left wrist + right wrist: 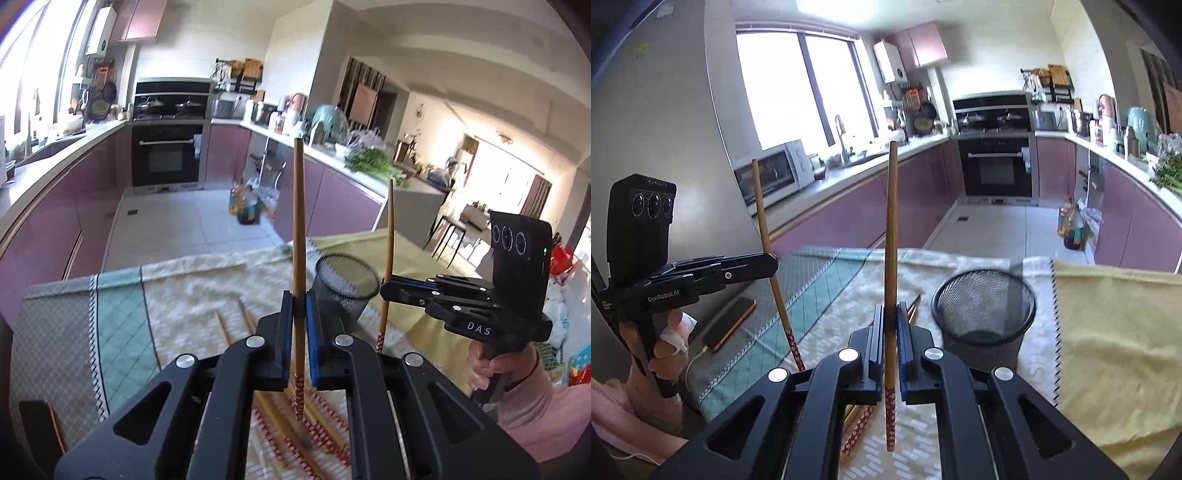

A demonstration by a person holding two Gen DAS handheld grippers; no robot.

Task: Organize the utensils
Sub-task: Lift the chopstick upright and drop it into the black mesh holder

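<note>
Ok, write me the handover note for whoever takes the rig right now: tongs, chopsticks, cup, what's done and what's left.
Left tongs: shut on one chopstick, held upright, patterned end down.
Right tongs: shut on another chopstick, also upright.
Mesh cup: stands on the cloth-covered table, ahead of both tongs, to the right of the held sticks; it looks empty.
Loose chopsticks: still lying on the cloth below the left tongs.
Done: two sticks lifted. Left: drop both into the cup, then gather the rest.
</note>
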